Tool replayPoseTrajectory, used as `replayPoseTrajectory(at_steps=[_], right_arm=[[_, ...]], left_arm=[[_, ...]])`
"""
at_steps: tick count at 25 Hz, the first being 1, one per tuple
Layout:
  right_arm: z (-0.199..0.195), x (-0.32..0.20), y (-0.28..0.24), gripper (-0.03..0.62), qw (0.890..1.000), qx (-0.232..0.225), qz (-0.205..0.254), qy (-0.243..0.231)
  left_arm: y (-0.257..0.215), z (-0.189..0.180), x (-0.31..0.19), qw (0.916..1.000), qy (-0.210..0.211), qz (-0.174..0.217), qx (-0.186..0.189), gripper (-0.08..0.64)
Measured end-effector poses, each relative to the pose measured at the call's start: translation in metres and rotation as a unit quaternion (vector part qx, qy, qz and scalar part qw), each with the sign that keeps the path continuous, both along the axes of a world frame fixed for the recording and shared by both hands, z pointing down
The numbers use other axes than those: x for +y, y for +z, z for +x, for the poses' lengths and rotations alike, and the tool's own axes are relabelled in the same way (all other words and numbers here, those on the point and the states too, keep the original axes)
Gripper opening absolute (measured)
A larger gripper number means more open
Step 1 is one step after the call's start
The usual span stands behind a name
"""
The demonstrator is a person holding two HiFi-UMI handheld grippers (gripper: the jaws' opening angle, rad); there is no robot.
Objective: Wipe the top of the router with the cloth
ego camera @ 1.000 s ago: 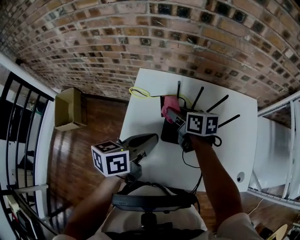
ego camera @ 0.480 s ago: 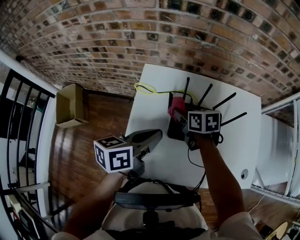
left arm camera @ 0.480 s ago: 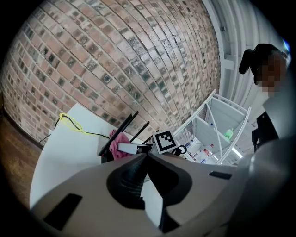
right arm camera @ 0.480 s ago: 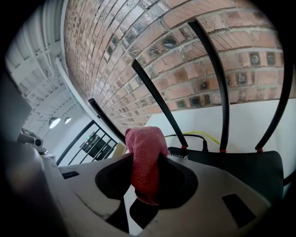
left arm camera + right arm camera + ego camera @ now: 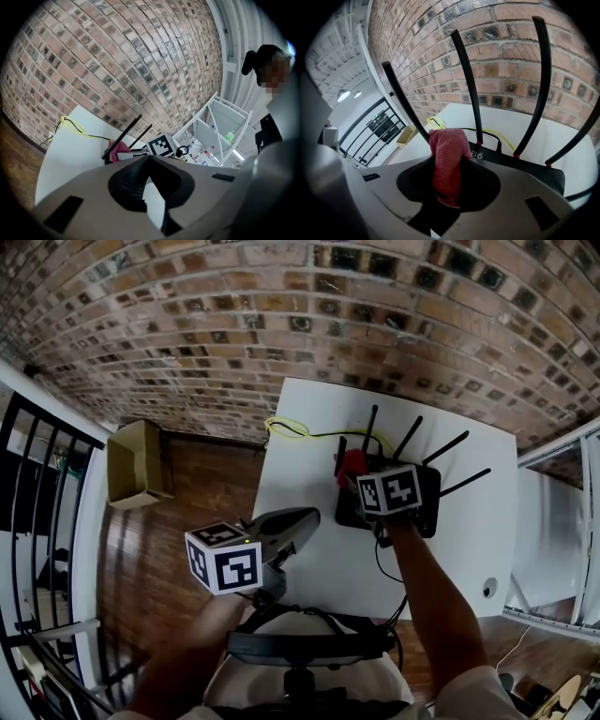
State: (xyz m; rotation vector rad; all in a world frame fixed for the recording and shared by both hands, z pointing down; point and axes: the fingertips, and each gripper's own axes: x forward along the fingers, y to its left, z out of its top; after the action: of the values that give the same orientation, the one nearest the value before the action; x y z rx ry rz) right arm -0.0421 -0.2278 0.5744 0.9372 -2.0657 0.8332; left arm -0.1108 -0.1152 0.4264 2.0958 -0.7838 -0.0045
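Head view: a white table (image 5: 302,460) stands against a brick wall (image 5: 281,315), and on it lies the black router (image 5: 427,497) with its antennas (image 5: 409,437) raised at the wall side. The right gripper (image 5: 356,472) points steeply down over the router's left rear corner, and the red cloth (image 5: 351,463) shows at its tip, close beside the leftmost antenna. A yellow cable (image 5: 286,427) lies looped on the table behind the router. The left gripper (image 5: 305,519) hangs at the table's near left edge, well apart from the router. A cardboard box (image 5: 136,463) sits on the wooden floor (image 5: 178,521) to the left. Left gripper view: the jaws are pressed together at the tips with nothing between them; beyond them stand the antennas, the cloth and the right gripper's marker cube (image 5: 162,145), with a white shelving rack (image 5: 220,126) further back. Right gripper view: the jaws pinch the cloth, which stands up in a bunched fold between them — its free end reaches over the router's top next to an antenna base. Whether the cloth touches the top cannot be told from here.
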Motion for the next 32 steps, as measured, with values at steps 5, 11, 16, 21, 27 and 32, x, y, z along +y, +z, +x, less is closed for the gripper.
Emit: replayPoseTrajectory(at_steps=[5,11,16,21,27,32], right_arm=[[0.001,-0.001,0.009,0.149,0.999,0.038,0.003,-0.004],[-0.003,-0.003,0.012,0.149,0.997,0.078,0.006,-0.012],[-0.006,-0.003,0.015,0.149,0.996,0.093,0.010,-0.009],[-0.007,-0.002,0.015,0.149,0.995,0.098,0.011,-0.001],[0.000,-0.004,0.002,0.149,0.992,0.110,0.049,0.028],[0.007,0.001,-0.019,0.149,0.990,0.087,0.086,0.068]], left_arm=[[0.000,-0.006,-0.003,1.0000,0.003,0.004,0.003,0.005],[0.001,-0.017,-0.006,0.9999,0.009,0.008,0.006,0.005],[0.001,-0.023,-0.007,0.9997,0.019,0.007,0.010,0.005],[-0.001,-0.025,-0.006,0.9993,0.032,0.006,0.020,0.005],[-0.003,-0.032,-0.004,0.9983,0.053,0.012,0.021,0.005],[-0.004,-0.036,0.001,0.9971,0.070,0.014,0.028,0.005]])
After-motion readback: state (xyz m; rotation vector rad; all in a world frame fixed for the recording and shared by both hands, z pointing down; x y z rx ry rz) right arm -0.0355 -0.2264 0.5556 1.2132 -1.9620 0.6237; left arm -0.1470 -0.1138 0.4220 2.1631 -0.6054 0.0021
